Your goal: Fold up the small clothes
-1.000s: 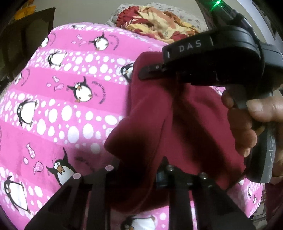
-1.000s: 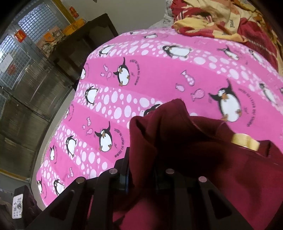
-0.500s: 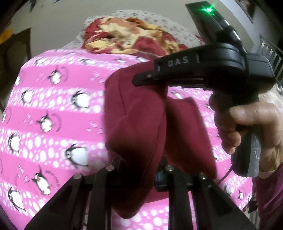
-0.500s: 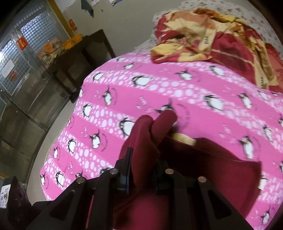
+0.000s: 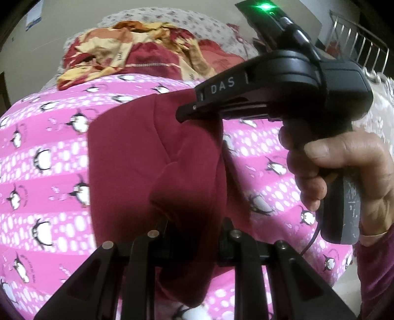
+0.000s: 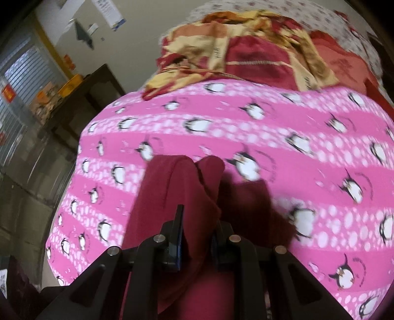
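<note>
While the pink penguin-print bedspread (image 5: 49, 177) is filling most of both views, its lower stretch is being covered by dark red cloth and black gripper linkages. At the far end, a crumpled red-and-yellow blanket (image 5: 138, 56) is lying against a pale flowered cover (image 5: 192, 22), which is running out of frame on the right. The maroon garment (image 5: 138, 167) is hanging above the bedspread, gathered in folds; its lower hem is dropping out of sight behind the left gripper (image 5: 194, 231), whose jaws are pinching a thick bunch of it, so the pads themselves are hardly showing. Only the left wrist view is showing the right gripper from the side: its black body marked DAS (image 5: 283, 93) is reaching in from the right, its finger tips (image 5: 187, 112) pressing against the upper edge of the garment, and a hand (image 5: 339, 169) is wrapping the grey handle, with a maroon sleeve (image 5: 376, 278) cut off at the corner. Only the right wrist view is showing a dark wooden cabinet (image 6: 91, 103), blurred, and grey barred shutters (image 6: 22, 81) at the left. There the right gripper (image 6: 197, 233) is clamping a rolled fold of the same garment (image 6: 177, 197) between nearly closed jaws. Motion blur is smearing the penguins, and the garment's shape cannot be made out.
</note>
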`<state>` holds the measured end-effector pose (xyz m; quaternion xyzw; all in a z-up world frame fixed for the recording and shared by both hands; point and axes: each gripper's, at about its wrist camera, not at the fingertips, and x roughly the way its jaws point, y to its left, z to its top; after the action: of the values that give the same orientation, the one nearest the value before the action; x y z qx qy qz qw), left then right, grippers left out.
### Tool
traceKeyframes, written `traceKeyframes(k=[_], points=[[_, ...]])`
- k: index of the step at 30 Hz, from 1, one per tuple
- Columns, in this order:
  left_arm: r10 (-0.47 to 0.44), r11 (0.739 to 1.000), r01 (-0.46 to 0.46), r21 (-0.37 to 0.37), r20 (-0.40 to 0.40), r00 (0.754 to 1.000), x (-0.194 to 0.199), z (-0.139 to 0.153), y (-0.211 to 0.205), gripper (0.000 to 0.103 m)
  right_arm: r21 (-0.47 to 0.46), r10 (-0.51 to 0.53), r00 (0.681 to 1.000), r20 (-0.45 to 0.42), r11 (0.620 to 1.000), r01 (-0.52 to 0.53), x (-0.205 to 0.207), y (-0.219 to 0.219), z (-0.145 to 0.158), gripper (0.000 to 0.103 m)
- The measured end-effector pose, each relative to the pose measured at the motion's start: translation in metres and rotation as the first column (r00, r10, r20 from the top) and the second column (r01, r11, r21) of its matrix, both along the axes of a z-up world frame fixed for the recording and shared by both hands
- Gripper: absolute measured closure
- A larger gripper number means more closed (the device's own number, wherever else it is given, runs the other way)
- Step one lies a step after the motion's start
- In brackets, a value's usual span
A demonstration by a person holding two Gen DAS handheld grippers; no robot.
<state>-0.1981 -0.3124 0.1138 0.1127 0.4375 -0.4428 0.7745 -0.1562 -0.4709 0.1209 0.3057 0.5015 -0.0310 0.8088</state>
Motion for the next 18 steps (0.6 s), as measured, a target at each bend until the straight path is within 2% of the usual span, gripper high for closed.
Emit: traceKeyframes(k=[6, 8, 10, 12, 14, 15, 16, 17, 18], points=[[-0.026, 0.999, 0.026, 0.043, 0.002, 1.000, -0.014, -0.021, -0.031, 0.082, -0.022, -0.048, 0.998, -0.050, 0.999, 0.047, -0.017, -0.020, -0.031, 0.084], [-0.028, 0.998, 0.029, 0.054, -0.012, 1.000, -0.016, -0.028, -0.036, 0.079, -0.051, -0.045, 0.996, -0.081, 0.998, 0.041, -0.016, -0.019, -0.044, 0.084], [-0.048, 0.998, 0.051, 0.044, -0.067, 0.997, -0.019, -0.030, -0.035, 0.066, -0.047, -0.050, 0.994, -0.097, 0.998, 0.045, -0.017, -0.018, -0.057, 0.084], [-0.098, 0.995, 0.100, 0.015, -0.098, 0.990, -0.024, -0.025, -0.029, 0.059, -0.029, -0.072, 0.994, -0.083, 0.997, 0.070, -0.022, -0.022, -0.060, 0.083], [-0.147, 0.989, 0.148, 0.012, -0.062, 0.987, -0.032, -0.013, -0.015, 0.055, 0.020, -0.109, 0.991, -0.077, 0.994, 0.111, -0.032, -0.029, -0.055, 0.077], [-0.159, 0.987, 0.160, 0.011, -0.041, 0.986, -0.033, -0.008, -0.006, 0.049, 0.020, -0.119, 0.989, -0.083, 0.992, 0.121, -0.037, -0.029, -0.050, 0.075], [-0.159, 0.987, 0.159, 0.010, -0.013, 0.987, -0.031, -0.001, 0.009, 0.043, 0.008, -0.124, 0.989, -0.086, 0.992, 0.125, -0.043, -0.028, -0.044, 0.066], [-0.149, 0.989, 0.149, 0.012, 0.004, 0.989, -0.028, 0.002, 0.019, 0.042, 0.000, -0.121, 0.990, -0.071, 0.993, 0.121, -0.050, -0.026, -0.035, 0.057], [-0.131, 0.991, 0.130, 0.016, 0.023, 0.991, -0.023, 0.005, 0.031, 0.041, 0.015, -0.111, 0.993, -0.039, 0.994, 0.112, -0.059, -0.019, -0.024, 0.053]])
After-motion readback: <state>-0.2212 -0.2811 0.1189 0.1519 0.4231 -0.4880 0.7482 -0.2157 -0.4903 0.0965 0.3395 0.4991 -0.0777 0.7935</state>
